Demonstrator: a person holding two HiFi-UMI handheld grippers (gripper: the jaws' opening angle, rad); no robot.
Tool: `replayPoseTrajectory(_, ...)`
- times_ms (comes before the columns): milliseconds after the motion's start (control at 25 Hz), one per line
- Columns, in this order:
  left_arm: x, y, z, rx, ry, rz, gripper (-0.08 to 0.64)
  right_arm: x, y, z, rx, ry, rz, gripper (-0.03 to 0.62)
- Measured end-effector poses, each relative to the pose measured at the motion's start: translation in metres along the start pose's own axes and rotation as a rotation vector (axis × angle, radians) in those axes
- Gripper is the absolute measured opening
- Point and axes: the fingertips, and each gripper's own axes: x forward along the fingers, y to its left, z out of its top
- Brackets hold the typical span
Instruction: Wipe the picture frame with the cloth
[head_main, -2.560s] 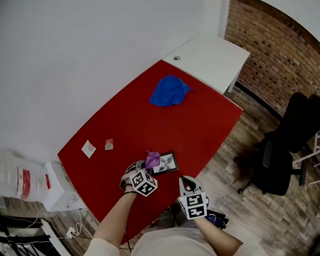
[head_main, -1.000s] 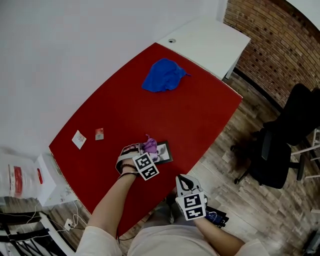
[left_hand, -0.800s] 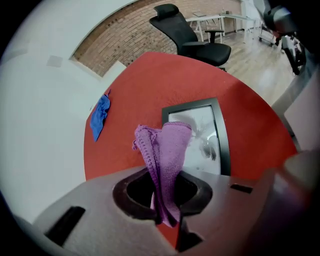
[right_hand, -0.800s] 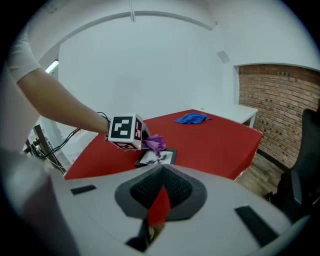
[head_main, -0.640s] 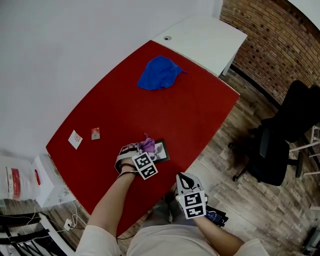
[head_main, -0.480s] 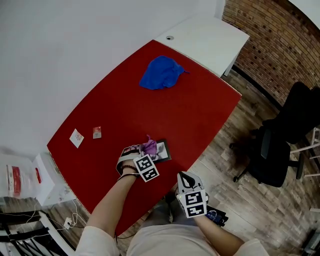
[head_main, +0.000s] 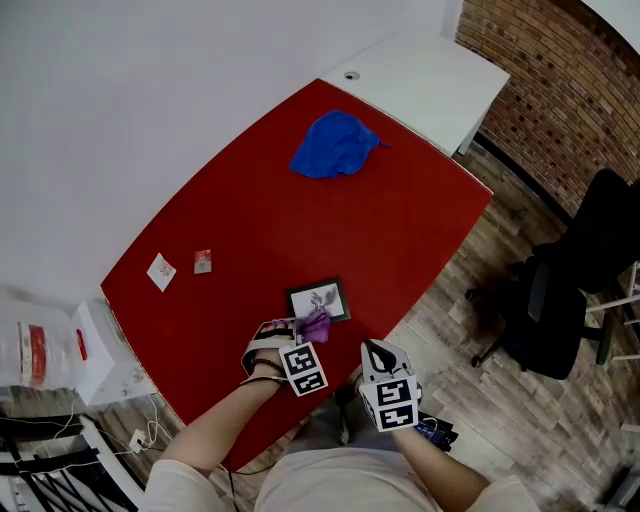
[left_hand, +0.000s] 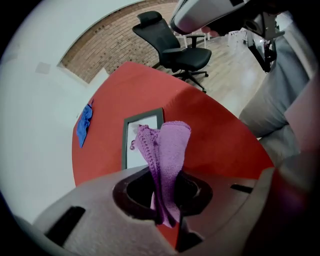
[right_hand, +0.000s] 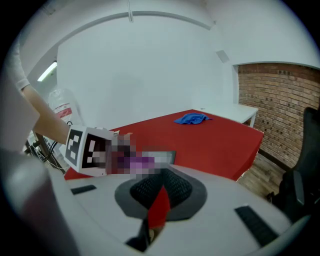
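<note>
The small black picture frame (head_main: 318, 300) lies flat on the red table (head_main: 300, 220) near its front edge, and in the left gripper view the frame (left_hand: 142, 137) lies just past the jaws. My left gripper (head_main: 303, 330) is shut on a folded purple cloth (head_main: 316, 325), which hangs just in front of the frame's near edge, off the glass. The cloth (left_hand: 169, 150) stands up between the jaws of the left gripper (left_hand: 166, 197). My right gripper (head_main: 377, 352) hovers off the table's front edge, jaws together and holding nothing; the same right gripper (right_hand: 159, 202) faces the table.
A crumpled blue cloth (head_main: 337, 145) lies at the table's far end, next to a white side table (head_main: 430, 85). Two small cards (head_main: 160, 270) (head_main: 203, 261) lie at the left. A black office chair (head_main: 575, 290) stands on the wood floor at the right.
My left gripper has pulled the purple cloth back off the frame toward the table's front edge, leaving the frame uncovered. The right gripper has stayed near the edge.
</note>
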Motion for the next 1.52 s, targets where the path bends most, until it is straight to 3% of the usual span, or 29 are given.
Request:
replayPoseTrajectory(160,-0.003,0.009,0.003,-0.013,-0.008,0.014,0.061,0.001,-0.003,0.002,0.010,-0.007,-0.007,0.003)
replayPoseTrajectory(360,0.005,0.071,0.006,-0.117,-0.013,0.098,0.061,0.000,-0.006,0.001,0.016,-0.004,-0.012,0.003)
replayPoseTrajectory(520,0.027,0.092,0.008,-0.154,0.016,0.121,0.061,-0.002,-0.005,0.000,0.019,0.000,-0.012,0.003)
replayPoseTrajectory(640,0.035,0.087,0.006,-0.165,0.041,0.110,0.061,-0.004,-0.007,-0.004,0.022,0.005,-0.018,0.003)
replayPoseTrajectory(880,0.033,0.064,0.012,-0.106,0.028,0.095,0.061,-0.002,-0.010,-0.005,0.028,0.011,-0.018,0.003)
replayPoseTrajectory(1280,0.003,-0.005,0.021,-0.049,0.001,0.035,0.061,0.007,0.000,-0.001,0.024,-0.002,0.015,0.003)
replayPoseTrajectory(1520,-0.002,0.004,0.024,-0.100,-0.024,0.045,0.061,0.008,0.001,-0.003,0.023,-0.001,0.016,0.003)
